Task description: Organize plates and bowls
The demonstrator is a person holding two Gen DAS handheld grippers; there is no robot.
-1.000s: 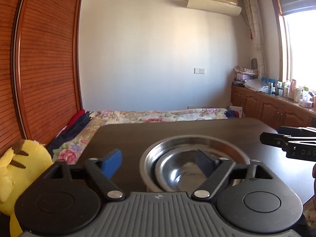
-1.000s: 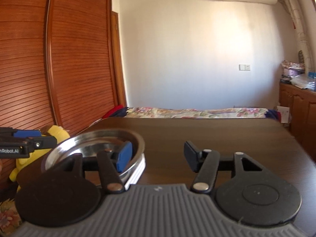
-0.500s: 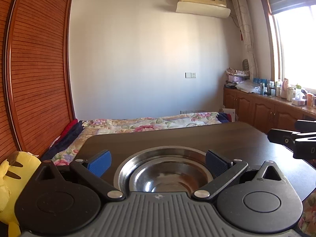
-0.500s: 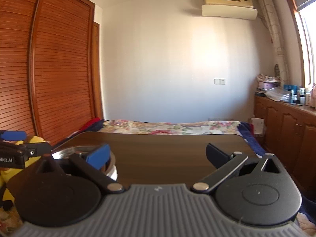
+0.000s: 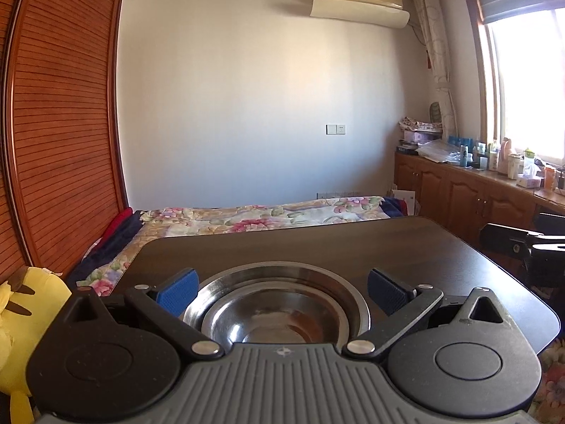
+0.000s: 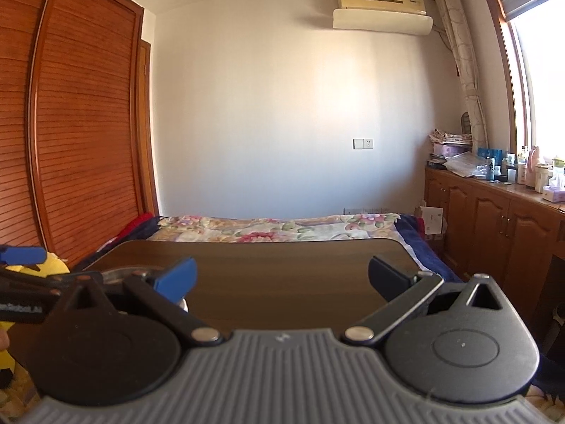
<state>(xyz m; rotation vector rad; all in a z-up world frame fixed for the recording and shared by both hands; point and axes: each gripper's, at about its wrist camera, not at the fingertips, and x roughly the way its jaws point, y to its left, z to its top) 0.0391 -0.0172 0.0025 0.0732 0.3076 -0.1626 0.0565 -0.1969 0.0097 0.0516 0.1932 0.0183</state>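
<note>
Steel bowl point(image 5: 272, 318) nested in plate point(image 5: 348, 291), between spread left tool point(image 5: 282, 291) fingers.

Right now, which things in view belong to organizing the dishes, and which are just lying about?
Job:
steel bowl nested in the steel plate
left gripper, open
right gripper, open

Lying about:
yellow plush toy
floral bedspread
bottles on the cabinet
</note>
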